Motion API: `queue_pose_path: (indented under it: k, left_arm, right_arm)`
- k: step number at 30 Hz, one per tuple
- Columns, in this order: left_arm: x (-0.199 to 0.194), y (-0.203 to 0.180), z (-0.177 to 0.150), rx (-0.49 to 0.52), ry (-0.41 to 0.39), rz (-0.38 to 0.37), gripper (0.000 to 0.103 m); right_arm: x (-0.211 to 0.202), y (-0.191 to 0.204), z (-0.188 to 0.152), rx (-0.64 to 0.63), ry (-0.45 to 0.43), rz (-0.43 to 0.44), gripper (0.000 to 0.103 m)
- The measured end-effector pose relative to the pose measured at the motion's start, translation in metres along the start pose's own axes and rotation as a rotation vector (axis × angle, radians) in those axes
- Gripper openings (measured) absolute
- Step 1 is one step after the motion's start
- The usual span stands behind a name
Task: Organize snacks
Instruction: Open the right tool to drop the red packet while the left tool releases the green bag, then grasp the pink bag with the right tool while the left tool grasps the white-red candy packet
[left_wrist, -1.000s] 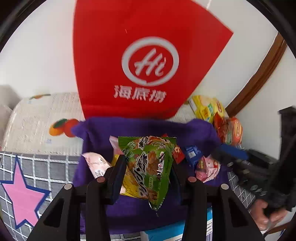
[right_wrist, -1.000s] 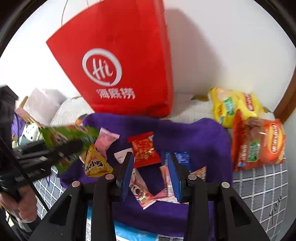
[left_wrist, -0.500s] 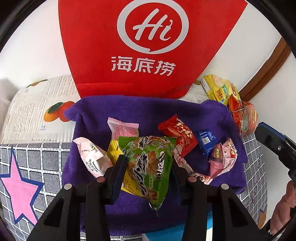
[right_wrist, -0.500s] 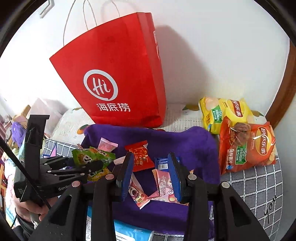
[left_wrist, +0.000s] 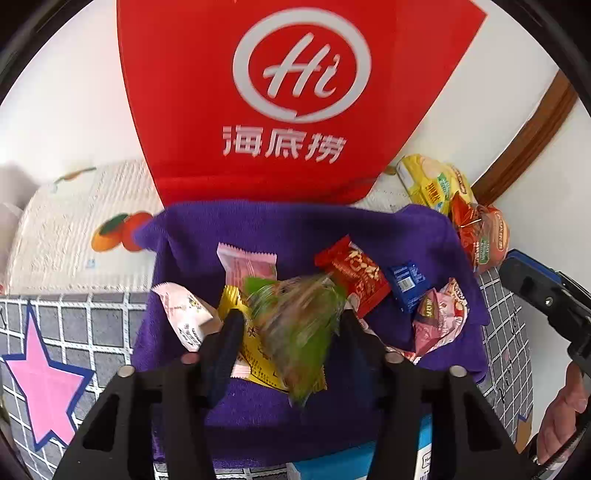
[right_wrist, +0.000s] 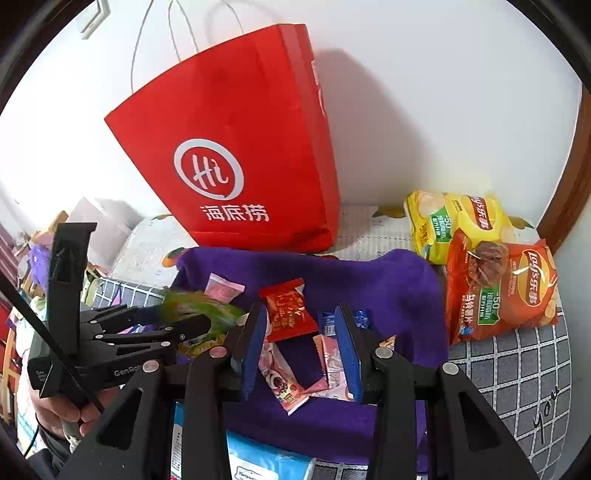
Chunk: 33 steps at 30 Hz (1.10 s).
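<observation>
left gripper (left_wrist: 291, 325): jaws parted wider than the packet, green snack packet (left_wrist: 295, 325) between them, motion-blurred; firm hold or slipping loose, cannot tell.
green packet location: low over near-left part of purple towel (left_wrist: 295, 225), above yellow packet (left_wrist: 255, 354); in right view at the tips of the left gripper (right_wrist: 173, 325), blurred there too (right_wrist: 199, 314).
handling: light, crinkly film, air-puffed, slick; likely to twist or slide under a loose pinch. Best hold judged to be across the flat crimped seam or mid-body, moderate squeeze, contents crushable.
left pose: pointed forward and slightly down at the towel, hand (right_wrist: 70, 410) wrapped on the handle below.
right gripper (right_wrist: 301, 343): jaws open, nothing held, hovering over pink wrappers (right_wrist: 332, 365) at towel's near edge; blue pads bare.
right pose: level with left, aimed at towel centre; left gripper just beside it on the left.
mid field: red packet (right_wrist: 288, 310), small blue packet (left_wrist: 408, 284), pink packets (left_wrist: 247, 262) scattered loose on towel.
far: red Hi paper bag (right_wrist: 236, 155) upright against wall behind towel; yellow chip bag (right_wrist: 454, 218) and orange chip bag (right_wrist: 498, 288) on the right, off the towel.
bag mouth: not visible from either view.
</observation>
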<state>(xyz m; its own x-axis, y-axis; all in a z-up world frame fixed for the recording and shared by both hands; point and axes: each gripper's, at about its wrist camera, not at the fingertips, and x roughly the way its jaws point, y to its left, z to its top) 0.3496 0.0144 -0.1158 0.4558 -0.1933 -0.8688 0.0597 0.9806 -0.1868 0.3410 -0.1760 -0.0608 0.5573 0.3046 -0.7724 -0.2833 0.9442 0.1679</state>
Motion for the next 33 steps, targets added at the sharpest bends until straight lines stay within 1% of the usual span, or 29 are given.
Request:
queue_pose_path:
  k: [3, 8, 9, 11, 13, 18, 20, 22, 24, 27, 28, 30, 33]
  left_arm:
    - [-0.011, -0.001, 0.001, 0.019, -0.041, 0.013, 0.056]
    - [-0.021, 0.004, 0.003, 0.014, -0.065, 0.001, 0.057]
    - [-0.023, 0.005, 0.003, 0.016, -0.068, -0.001, 0.057]
    - [-0.027, 0.009, 0.004, 0.011, -0.071, -0.002, 0.057]
    - [-0.032, 0.014, 0.005, -0.006, -0.079, 0.003, 0.057]
    - [-0.045, 0.021, 0.007, -0.031, -0.102, -0.014, 0.057]
    - [-0.050, 0.019, 0.005, -0.027, -0.113, -0.021, 0.057]
    - [-0.055, 0.017, 0.004, -0.025, -0.123, -0.022, 0.057]
    - [-0.061, 0.014, 0.002, -0.017, -0.131, -0.026, 0.057]
    - [-0.075, 0.006, -0.002, 0.000, -0.165, -0.028, 0.057]
    - [-0.079, 0.004, -0.003, 0.006, -0.174, -0.028, 0.057]
    - [-0.090, -0.001, -0.009, 0.022, -0.193, -0.038, 0.057]
    - [-0.101, -0.005, -0.020, 0.030, -0.181, -0.047, 0.057]
  right_arm:
    - [0.000, 0.002, 0.000, -0.003, 0.000, -0.003, 0.039]
    - [0.000, 0.007, -0.001, -0.013, 0.012, -0.003, 0.039]
    - [-0.002, 0.008, -0.002, -0.009, 0.016, 0.019, 0.039]
    - [-0.009, 0.013, -0.001, -0.007, 0.009, 0.089, 0.039]
    - [-0.019, 0.020, -0.002, -0.017, -0.011, 0.121, 0.039]
    - [-0.045, 0.043, -0.011, -0.085, -0.101, 0.065, 0.039]
    - [-0.051, 0.049, -0.021, -0.098, -0.109, 0.055, 0.039]
    - [-0.052, 0.052, -0.032, -0.101, -0.079, 0.037, 0.039]
    - [-0.057, 0.050, -0.049, -0.072, -0.043, 0.012, 0.039]
    - [-0.067, 0.045, -0.081, -0.016, -0.011, 0.033, 0.040]
    - [-0.069, 0.044, -0.093, -0.002, 0.003, 0.041, 0.042]
    - [-0.073, 0.043, -0.119, 0.018, 0.035, 0.056, 0.054]
    - [-0.078, 0.044, -0.154, 0.047, 0.058, 0.093, 0.059]
